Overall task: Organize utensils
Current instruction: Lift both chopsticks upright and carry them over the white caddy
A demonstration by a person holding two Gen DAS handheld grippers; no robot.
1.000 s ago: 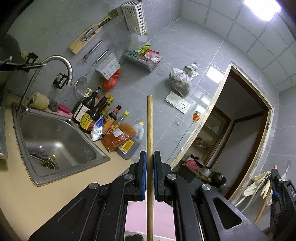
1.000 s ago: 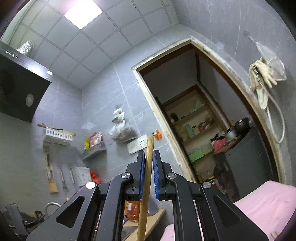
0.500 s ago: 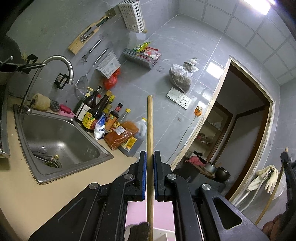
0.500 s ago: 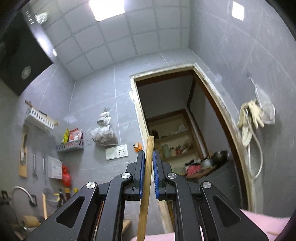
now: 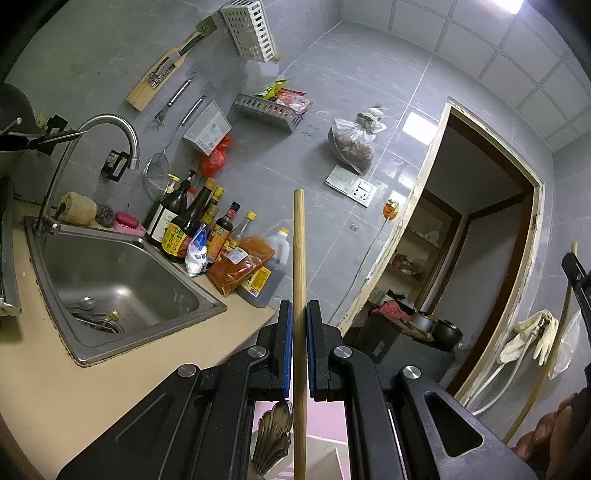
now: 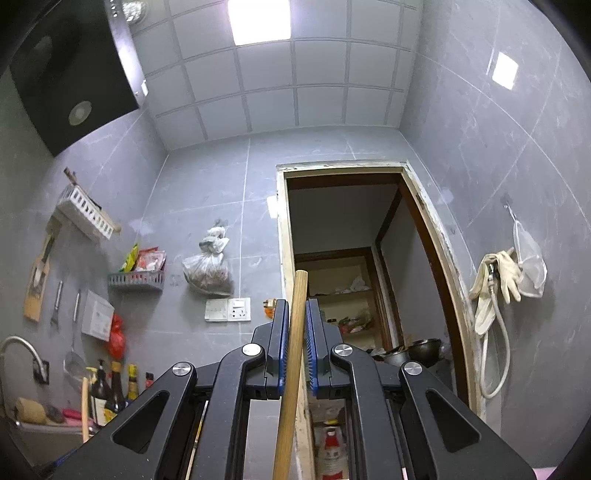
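Left gripper (image 5: 299,314) level, right gripper (image 6: 296,314) upward-tilted.

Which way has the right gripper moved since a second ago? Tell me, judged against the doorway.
Yes. The right gripper, shut on a wooden stick, has rolled and swung: the doorway, tilted and off to the right earlier, now stands upright straight ahead.

Light source: my right view shows one ceiling panel (image 6: 258,20) blown out white; my left view catches it at the top right corner.
Glare: bright patch on the wall tiles (image 5: 417,123) beside the doorway (image 5: 476,236).
Shadows: room behind the doorway dim, sink (image 5: 122,280) basin dull.
Distortion: strong fisheye, black corners, bent edges.
Focus: sharp, no motion blur.
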